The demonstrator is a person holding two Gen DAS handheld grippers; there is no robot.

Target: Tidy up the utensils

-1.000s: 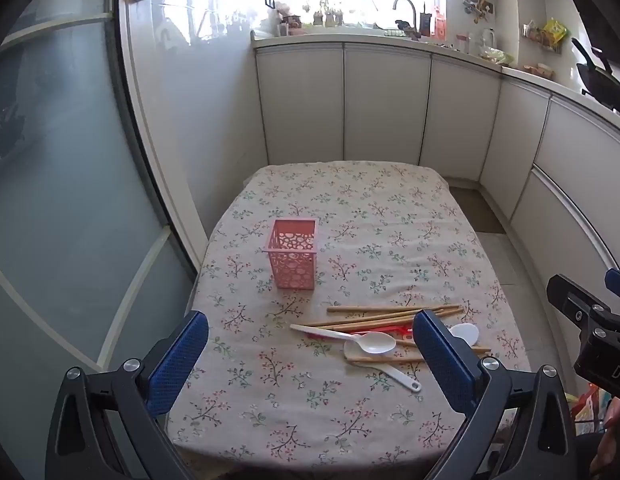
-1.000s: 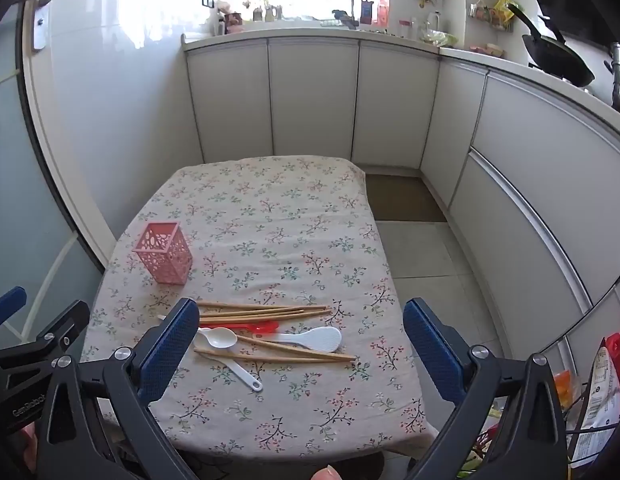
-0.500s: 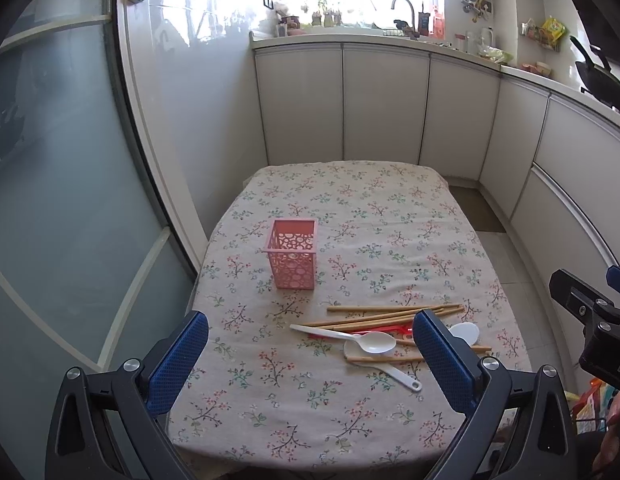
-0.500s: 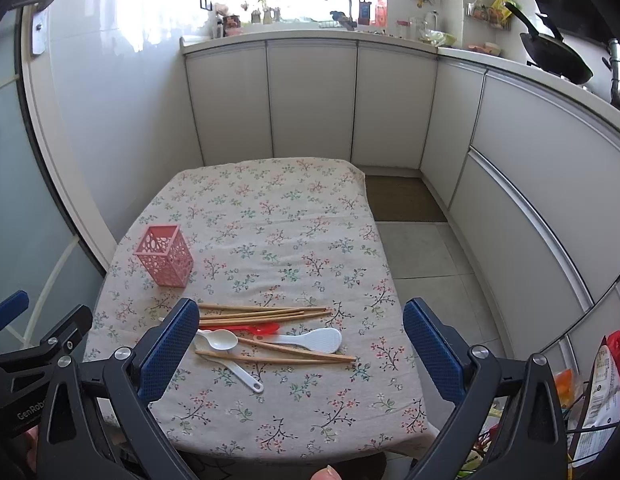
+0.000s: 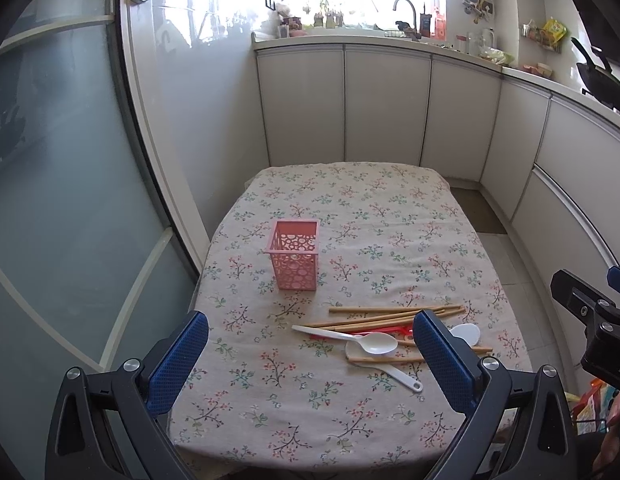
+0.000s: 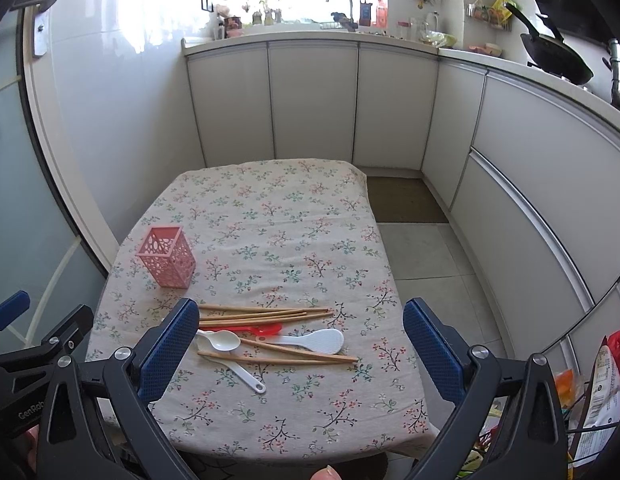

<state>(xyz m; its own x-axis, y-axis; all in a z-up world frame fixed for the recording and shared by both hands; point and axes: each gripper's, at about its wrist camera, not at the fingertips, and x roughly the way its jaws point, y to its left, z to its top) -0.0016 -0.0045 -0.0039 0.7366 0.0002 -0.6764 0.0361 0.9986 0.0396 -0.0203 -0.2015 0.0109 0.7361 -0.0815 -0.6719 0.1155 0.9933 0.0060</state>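
Right now I have both claws spread wide and empty, left gripper (image 5: 310,348) and right gripper (image 6: 301,334), above the near edge of the floral-cloth table (image 6: 278,220). Wooden chopsticks (image 6: 266,312) and white plastic spoons (image 6: 310,340) lie heaped near the upright pink perforated plastic holder (image 5: 295,254).

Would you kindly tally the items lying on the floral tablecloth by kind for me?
Pink perforated plastic basket: 1
Wooden chopsticks: 6, though they overlap, so this count is uncertain
White plastic spoons, one of them a broad rice paddle: 3
Red plastic spoon, partly covered: 1
Total: 11
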